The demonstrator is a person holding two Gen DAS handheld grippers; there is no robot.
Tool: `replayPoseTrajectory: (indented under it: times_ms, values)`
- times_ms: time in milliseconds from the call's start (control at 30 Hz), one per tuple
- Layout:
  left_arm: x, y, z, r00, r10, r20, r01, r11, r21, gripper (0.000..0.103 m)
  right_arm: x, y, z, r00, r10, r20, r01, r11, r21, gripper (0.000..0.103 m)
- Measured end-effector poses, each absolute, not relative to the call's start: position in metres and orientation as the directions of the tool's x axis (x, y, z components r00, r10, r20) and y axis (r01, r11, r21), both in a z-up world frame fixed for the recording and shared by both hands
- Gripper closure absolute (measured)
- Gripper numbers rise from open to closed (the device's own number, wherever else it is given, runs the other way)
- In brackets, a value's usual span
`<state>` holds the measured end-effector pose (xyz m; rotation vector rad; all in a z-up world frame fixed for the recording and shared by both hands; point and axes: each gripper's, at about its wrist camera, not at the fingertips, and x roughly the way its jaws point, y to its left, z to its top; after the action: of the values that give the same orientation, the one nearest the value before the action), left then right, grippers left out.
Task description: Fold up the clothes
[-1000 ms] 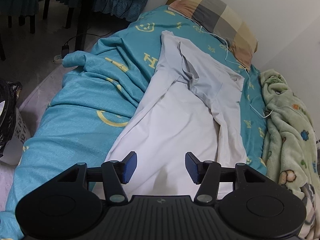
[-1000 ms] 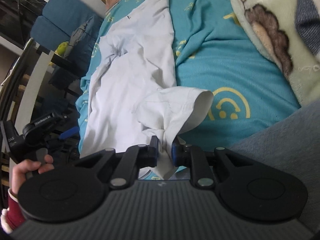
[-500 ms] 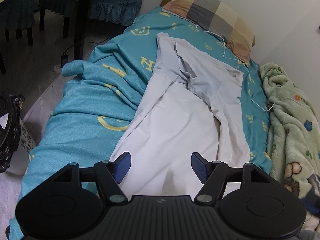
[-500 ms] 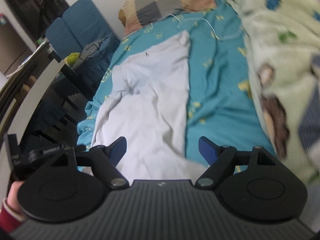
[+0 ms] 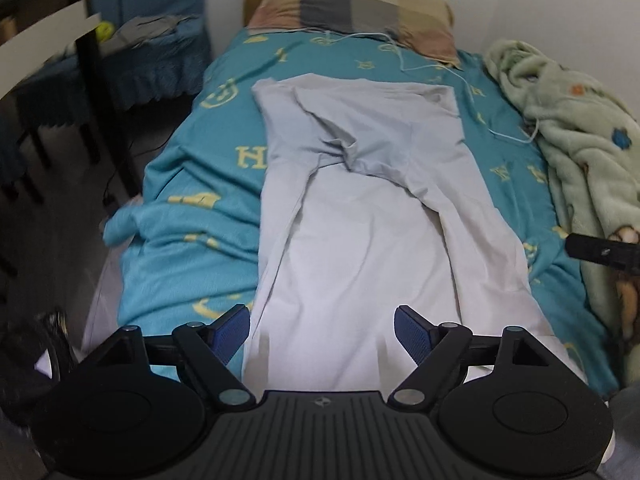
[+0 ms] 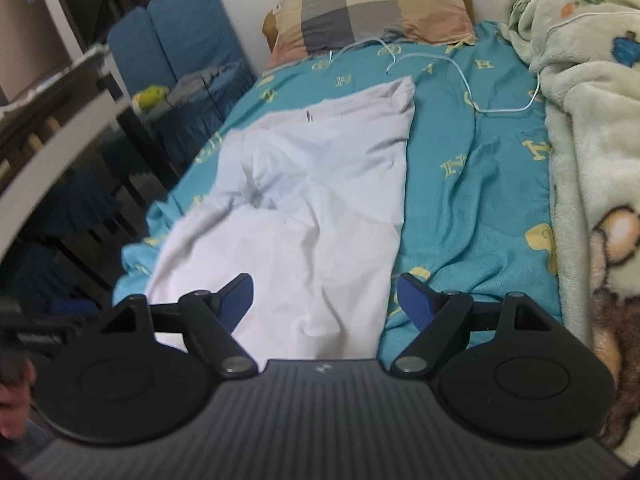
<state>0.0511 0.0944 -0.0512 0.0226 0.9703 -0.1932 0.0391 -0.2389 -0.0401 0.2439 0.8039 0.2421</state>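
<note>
A white shirt [image 5: 368, 240] lies lengthwise on the teal bed cover [image 5: 192, 216], both sleeves folded in over its body. It also shows in the right wrist view [image 6: 312, 200]. My left gripper [image 5: 322, 328] is open and empty, held above the shirt's near hem. My right gripper [image 6: 325, 298] is open and empty, above the shirt's near right edge. A black part of the right gripper [image 5: 600, 250] shows at the right edge of the left wrist view.
A checked pillow [image 5: 352, 12] lies at the bed's head with a thin white cable [image 6: 460, 76] running from it. A pale green fleece blanket [image 6: 592, 128] is bunched along the right side. A dark table and blue chairs [image 6: 176, 36] stand left of the bed.
My right gripper has let go of the sleeve, opened wide and pulled back. My left gripper has opened wider and swung to face up the bed.
</note>
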Motion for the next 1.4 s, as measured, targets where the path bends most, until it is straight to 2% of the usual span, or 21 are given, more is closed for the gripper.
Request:
replayPoseTrajectory:
  times_ms: [267,400,600,633,700,733,767,833,933,1033,1100,1200,1267,1333,1400]
  values:
    - [0.08,0.098,-0.079,0.485,-0.155,-0.861,0.22,0.974,-0.052,0.021,0.043,-0.245,-0.051,0.656,0.303,-0.691,-0.091,0.941,0.327,0.023]
    - [0.095,0.114,-0.09,0.474,-0.141,-0.869,0.198,0.979,-0.051,0.022,0.049,-0.261,-0.053,0.666,0.304,-0.681,-0.027,0.922,0.385,0.023]
    - [0.109,0.129,-0.106,0.423,-0.182,-0.888,0.167,0.979,-0.121,0.03,0.061,-0.268,-0.065,0.643,0.317,-0.697,0.03,0.899,0.437,0.023]
    - [0.109,0.129,-0.109,0.413,-0.185,-0.892,0.164,0.978,-0.127,0.035,0.063,-0.267,-0.067,0.635,0.322,-0.703,0.034,0.897,0.442,0.023]
    - [0.109,0.129,-0.115,0.391,-0.19,-0.9,0.158,0.978,-0.138,0.059,0.066,-0.265,-0.07,0.622,0.332,-0.71,0.039,0.892,0.451,0.023]
    - [0.108,0.128,-0.115,0.39,-0.186,-0.902,0.163,0.978,-0.131,0.086,0.067,-0.264,-0.071,0.619,0.336,-0.71,0.038,0.89,0.454,0.023]
    - [0.106,0.127,-0.115,0.391,-0.181,-0.902,0.168,0.978,-0.123,0.096,0.066,-0.264,-0.07,0.619,0.338,-0.708,0.034,0.89,0.455,0.023]
    - [0.099,0.122,-0.104,0.426,-0.175,-0.888,0.178,0.978,-0.107,0.099,0.066,-0.265,-0.068,0.627,0.332,-0.705,0.035,0.892,0.451,0.023]
    - [0.087,0.104,-0.08,0.473,-0.182,-0.862,0.202,0.975,-0.095,0.099,0.065,-0.272,-0.067,0.638,0.311,-0.704,0.056,0.894,0.445,0.023]
    - [0.076,0.058,-0.063,0.501,-0.2,-0.842,0.297,0.954,-0.05,0.099,0.066,-0.281,-0.071,0.639,0.295,-0.71,0.102,0.883,0.459,0.023]
    - [0.075,0.023,-0.061,0.484,-0.245,-0.84,0.358,0.932,-0.066,0.099,0.067,-0.286,-0.074,0.634,0.293,-0.715,0.125,0.874,0.469,0.023]
    - [0.075,-0.024,-0.074,0.466,-0.252,-0.848,0.462,0.887,-0.01,0.094,0.067,-0.288,-0.075,0.632,0.286,-0.72,0.131,0.876,0.463,0.023]
    - [0.079,-0.035,-0.088,0.437,-0.244,-0.866,0.495,0.869,0.005,0.088,0.065,-0.289,-0.076,0.629,0.283,-0.724,0.128,0.881,0.455,0.023]
    - [0.082,-0.031,-0.093,0.393,-0.259,-0.882,0.493,0.87,-0.036,0.081,0.064,-0.293,-0.076,0.629,0.282,-0.725,0.133,0.879,0.457,0.023]
    - [0.077,-0.017,-0.088,0.368,-0.286,-0.885,0.491,0.868,-0.077,0.062,0.062,-0.296,-0.076,0.63,0.283,-0.724,0.142,0.874,0.465,0.023]
